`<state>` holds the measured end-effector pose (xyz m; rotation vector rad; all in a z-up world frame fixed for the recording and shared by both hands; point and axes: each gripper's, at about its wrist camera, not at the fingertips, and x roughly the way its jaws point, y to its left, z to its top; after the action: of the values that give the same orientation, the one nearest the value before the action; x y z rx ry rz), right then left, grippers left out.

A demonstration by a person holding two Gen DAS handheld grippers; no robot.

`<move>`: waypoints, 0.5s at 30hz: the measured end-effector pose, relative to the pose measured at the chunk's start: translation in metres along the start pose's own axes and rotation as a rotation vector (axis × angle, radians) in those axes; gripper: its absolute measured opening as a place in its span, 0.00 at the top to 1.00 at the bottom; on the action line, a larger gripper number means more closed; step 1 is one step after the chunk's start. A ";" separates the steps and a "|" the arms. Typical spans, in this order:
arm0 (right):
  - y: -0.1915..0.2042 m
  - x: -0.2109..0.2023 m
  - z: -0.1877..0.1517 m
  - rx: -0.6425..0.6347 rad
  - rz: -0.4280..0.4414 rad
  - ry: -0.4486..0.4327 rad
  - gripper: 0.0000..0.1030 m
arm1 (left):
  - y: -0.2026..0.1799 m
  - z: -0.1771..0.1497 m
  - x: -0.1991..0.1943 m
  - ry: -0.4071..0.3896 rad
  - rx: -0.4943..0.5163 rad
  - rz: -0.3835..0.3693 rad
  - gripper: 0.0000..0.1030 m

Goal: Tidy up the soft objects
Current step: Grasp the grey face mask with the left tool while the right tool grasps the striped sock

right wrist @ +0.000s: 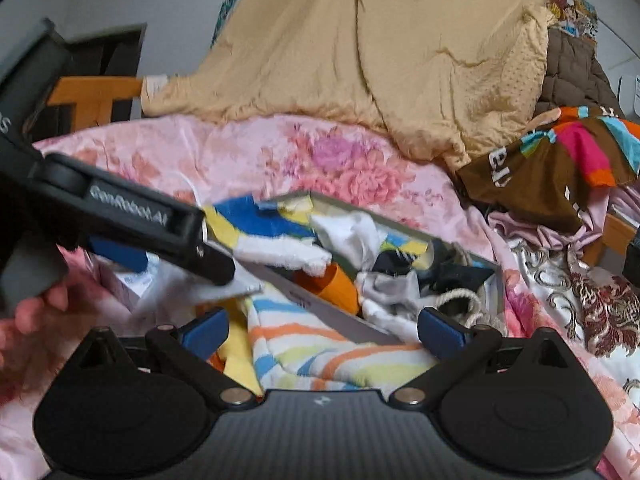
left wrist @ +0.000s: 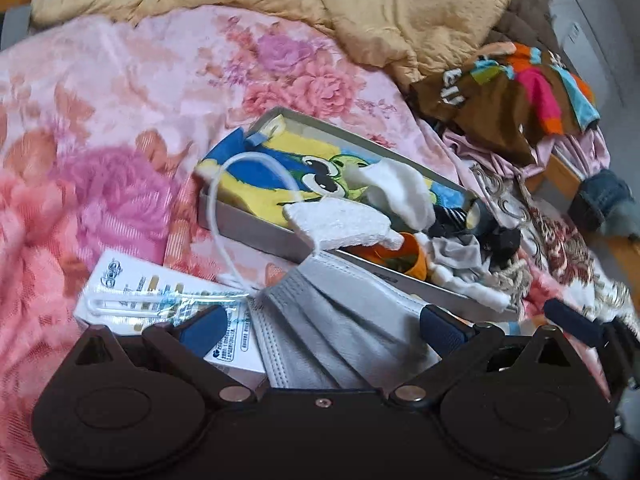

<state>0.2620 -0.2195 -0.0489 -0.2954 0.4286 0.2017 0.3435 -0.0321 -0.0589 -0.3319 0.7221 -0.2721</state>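
Note:
A grey pleated face mask (left wrist: 332, 328) lies on the pink floral blanket (left wrist: 120, 120), between the wide-apart fingers of my open left gripper (left wrist: 324, 330). Its white ear loop (left wrist: 224, 200) arcs up to a shallow grey box (left wrist: 256, 236). The box holds a cartoon towel (left wrist: 272, 176), white cloths (left wrist: 400, 192), an orange cup (left wrist: 404, 256) and dark socks (left wrist: 472, 220). In the right wrist view my open right gripper (right wrist: 324, 332) hovers over a striped towel (right wrist: 320, 352) at the near edge of the box (right wrist: 344, 320). The left gripper (right wrist: 160, 232) shows at the left, above the mask (right wrist: 236, 284).
A white carton (left wrist: 132, 300) lies under the mask's left side. A tan quilt (right wrist: 380, 60) is heaped at the back. A brown shirt with bright stripes (right wrist: 560, 160) and patterned fabric (right wrist: 592, 296) lie to the right. A hand (right wrist: 36, 316) holds the left gripper.

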 end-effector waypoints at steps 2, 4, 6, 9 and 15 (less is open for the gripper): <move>0.002 0.002 -0.002 -0.011 -0.013 0.013 0.07 | 0.002 0.000 0.001 -0.009 0.017 -0.010 0.01; 0.005 0.003 -0.004 -0.023 -0.026 0.021 0.11 | 0.002 0.000 0.001 -0.016 0.029 -0.016 0.05; 0.006 0.002 -0.006 -0.016 -0.022 0.029 0.13 | 0.003 0.000 0.001 -0.026 0.032 -0.019 0.08; 0.006 0.003 -0.006 0.003 0.006 0.046 0.18 | 0.002 -0.002 0.001 -0.031 0.050 -0.030 0.18; 0.002 0.000 -0.008 0.057 0.087 0.050 0.21 | -0.008 -0.011 -0.008 -0.072 0.129 0.012 0.38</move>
<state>0.2591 -0.2204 -0.0560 -0.2261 0.4962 0.2667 0.3293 -0.0385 -0.0591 -0.2138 0.6326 -0.2930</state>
